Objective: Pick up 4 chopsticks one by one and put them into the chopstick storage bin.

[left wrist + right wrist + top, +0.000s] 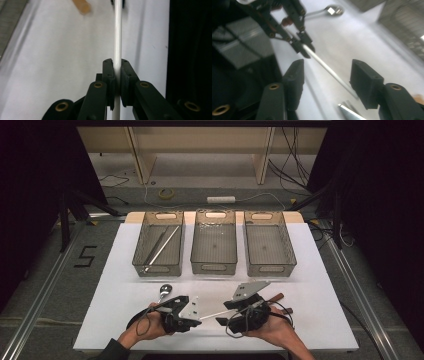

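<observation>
Three mesh bins [213,251] stand in a row well beyond both grippers on the white table [125,250], the one toward the left gripper's side already holding long metal utensils. The left gripper [117,65] is clamped on a thin white rod [117,32], which runs on between the right gripper [327,75]'s spread jaws without touching either pad. Held at one end alone, the rod could pivot or slide in the pads if swung fast, or catch on the spoon [164,291] lying just beyond the left jaws.
</observation>
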The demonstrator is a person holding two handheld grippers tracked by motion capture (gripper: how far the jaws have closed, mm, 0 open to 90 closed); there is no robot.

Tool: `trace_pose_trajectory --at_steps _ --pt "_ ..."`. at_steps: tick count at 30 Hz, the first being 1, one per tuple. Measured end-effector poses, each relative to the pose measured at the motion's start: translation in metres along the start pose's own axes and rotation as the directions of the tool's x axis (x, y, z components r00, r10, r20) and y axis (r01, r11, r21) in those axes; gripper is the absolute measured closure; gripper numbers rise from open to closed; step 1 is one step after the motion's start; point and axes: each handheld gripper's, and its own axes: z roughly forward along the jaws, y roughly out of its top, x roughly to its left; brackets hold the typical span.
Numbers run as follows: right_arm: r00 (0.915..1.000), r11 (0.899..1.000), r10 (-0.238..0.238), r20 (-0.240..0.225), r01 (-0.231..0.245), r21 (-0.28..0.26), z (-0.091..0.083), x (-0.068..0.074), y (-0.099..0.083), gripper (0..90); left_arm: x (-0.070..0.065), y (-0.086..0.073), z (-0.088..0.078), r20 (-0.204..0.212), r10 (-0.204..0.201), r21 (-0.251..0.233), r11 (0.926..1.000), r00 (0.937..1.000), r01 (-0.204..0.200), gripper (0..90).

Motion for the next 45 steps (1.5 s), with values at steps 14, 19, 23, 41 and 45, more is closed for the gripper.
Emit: trace_pose_trajectory --at_steps 14,19,23,41,45 --pt "0.9775 0.965 0.124 0.171 -0.078 -0.251 -0.031 -0.026 -0.017 32.1 0.031 0.002 -0.019 -0.088 -0.259 -0.092 0.9636 0.9618 0.251 83.7" --pt "0.9706 0.958 0.133 0.201 -0.074 -0.277 -0.032 -0.028 -0.028 30.4 0.048 -0.002 -0.03 -0.116 -0.379 -0.158 0.9195 0.918 0.36 83.8" --pt "0.9665 0.954 0.143 0.213 -0.077 -0.289 -0.033 -0.03 -0.035 29.6 0.065 -0.008 -0.041 -0.135 -0.467 -0.206 0.8761 0.874 0.436 83.7" --pt "0.9561 0.948 0.179 0.232 -0.105 -0.301 -0.03 -0.027 -0.055 27.9 0.138 -0.017 -0.093 -0.241 -0.649 -0.37 0.7491 0.722 0.549 83.7" --pt "0.9575 0.949 0.177 0.227 -0.105 -0.297 -0.028 -0.025 -0.056 27.8 0.157 -0.018 -0.095 -0.278 -0.664 -0.38 0.7396 0.6942 0.555 83.7"
